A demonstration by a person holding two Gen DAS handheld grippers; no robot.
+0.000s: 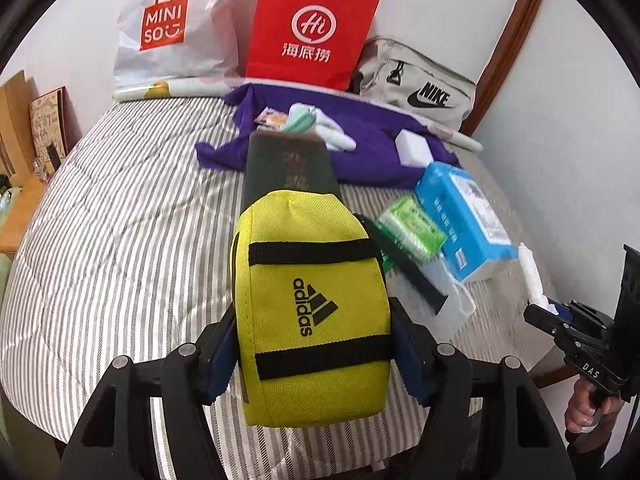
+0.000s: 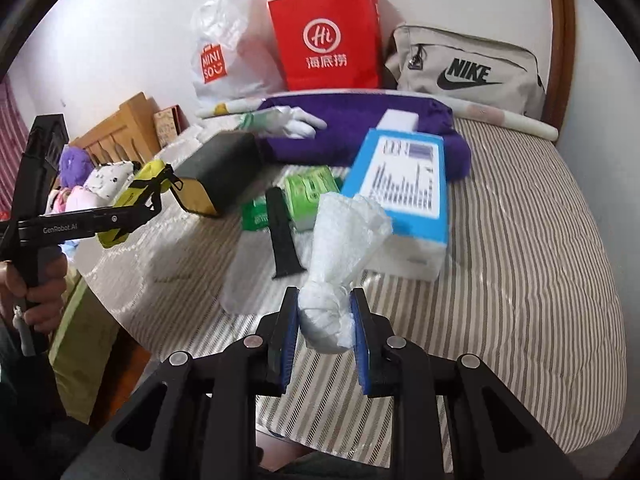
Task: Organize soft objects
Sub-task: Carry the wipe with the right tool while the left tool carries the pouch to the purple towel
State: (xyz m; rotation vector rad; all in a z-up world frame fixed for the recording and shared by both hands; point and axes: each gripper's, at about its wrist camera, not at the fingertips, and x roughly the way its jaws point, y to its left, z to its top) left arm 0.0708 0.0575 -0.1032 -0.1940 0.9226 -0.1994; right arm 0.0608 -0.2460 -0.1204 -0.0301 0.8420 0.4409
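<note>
1. A bed with a striped quilt fills the room's middle, a white wall behind it.
2. The left gripper is clamped on a yellow adidas pouch – its blue pads press both long sides. The pouch is held above the quilt near the bed's edge, its long axis running away from the camera toward the wall, logo sideways.
3. The right gripper has its jaws squeezed onto a white crumpled bag at its knotted lower end; the loose end fans upward and away, off the quilt.
4. Just behind the pouch lies a dark green box, its far end touching a purple cloth.
5. On the cloth sit a white glove and a white sponge block.
6. Between the 2 grippers lie a blue tissue box, green packets and a black strap – these crowd the quilt ahead of the crumpled bag.
7. Against the wall stand a red paper bag, a white MINISO bag and a grey NIKE bag.
8. Plush toys at the headboard are small and blurred; a person's hand shows at the frame edge, partly cut off.
</note>
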